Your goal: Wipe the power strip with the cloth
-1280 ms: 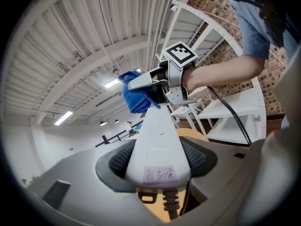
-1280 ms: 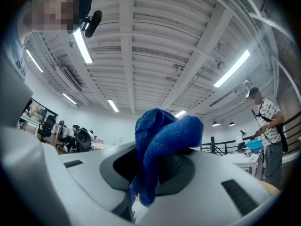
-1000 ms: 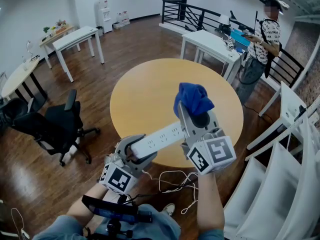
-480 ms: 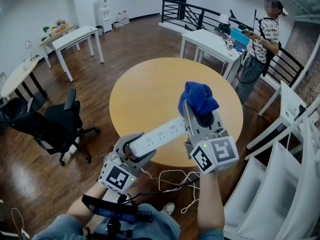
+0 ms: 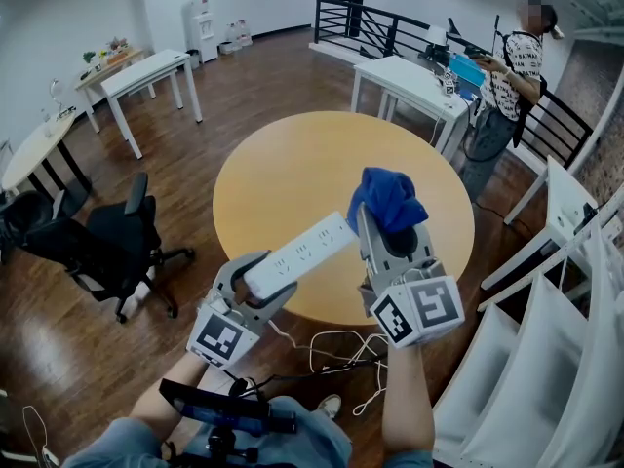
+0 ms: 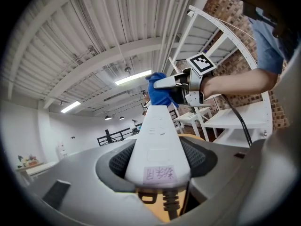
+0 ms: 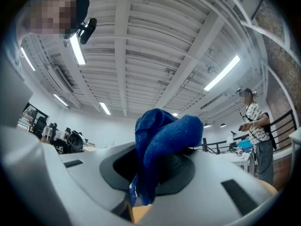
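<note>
Power strip (image 5: 297,254) is held off the table, its cord end clamped btwn the jaws of the left gripper (image 5: 258,283), which close on it from both sides. It's a long white plastic bar, smooth and flat-faced, w/ a row of sockets on top. It slants up and away toward the right gripper (image 5: 390,224). In the left gripper view a small pale sticker (image 6: 159,174) w/ handwriting sits near the gripped end, and a ribbed black cord boot (image 6: 170,202) leaves the strip just below it. Thin white cable (image 5: 336,349) hangs in loops under the table edge.

Right gripper's jaws pinch the cloth (image 5: 388,198): deep blue, soft, nubbly knit, bunched into a rounded lump that spills over the jaw tips. The cloth sits just beyond the strip's far end; can't tell if they touch.

Below both is a round table (image 5: 283,174) w/ a smooth light-wood top. Further left stands a black office chair (image 5: 117,237) on dark plank flooring. Far back are white rectangular tables (image 5: 409,86), a black railing (image 5: 370,27), and a person (image 5: 507,76) standing at right.
</note>
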### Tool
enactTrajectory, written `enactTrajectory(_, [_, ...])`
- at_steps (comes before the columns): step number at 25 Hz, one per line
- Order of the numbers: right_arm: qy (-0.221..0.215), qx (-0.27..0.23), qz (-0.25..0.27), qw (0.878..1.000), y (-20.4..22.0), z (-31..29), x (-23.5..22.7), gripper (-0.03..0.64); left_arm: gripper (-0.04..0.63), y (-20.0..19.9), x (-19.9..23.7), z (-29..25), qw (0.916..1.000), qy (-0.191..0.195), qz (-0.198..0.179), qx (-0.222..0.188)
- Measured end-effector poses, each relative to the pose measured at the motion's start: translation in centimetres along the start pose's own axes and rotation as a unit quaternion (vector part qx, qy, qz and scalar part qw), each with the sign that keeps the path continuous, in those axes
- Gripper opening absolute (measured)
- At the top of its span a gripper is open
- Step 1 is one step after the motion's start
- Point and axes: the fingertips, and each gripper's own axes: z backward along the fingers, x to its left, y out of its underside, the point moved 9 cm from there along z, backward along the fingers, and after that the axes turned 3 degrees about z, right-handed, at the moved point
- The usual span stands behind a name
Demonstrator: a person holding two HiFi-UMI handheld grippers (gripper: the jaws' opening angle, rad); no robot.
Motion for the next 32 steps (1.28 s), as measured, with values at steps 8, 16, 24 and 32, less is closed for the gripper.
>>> enactTrajectory(8, [0.001,-0.002,-0.003,1.0,0.5,0.6,0.2,0.074,0.288,0.0,0.9,-0.2,0.9997,-0.016,0.013,-0.012])
enactTrajectory(16, [-0.004,-0.005,-0.009,1.0,0.7,1.2,0.7,0.074,0.288,-0.4,1.3,-0.5,0.9986,-0.033,0.041,-0.005])
enactTrajectory(24, [-0.021,-0.008,-0.029,0.999,1.7,1.8,2.9,0.074,0.288,-0.6,1.7,-0.7,0.9979,-0.035,0.054,-0.008])
enactTrajectory(32, [-0.038,-0.006,-0.046,0.998,3.4,2.2,5.4,0.074,0.287,-0.8,1.6,-0.8,0.9974,-0.038,0.061,-0.012])
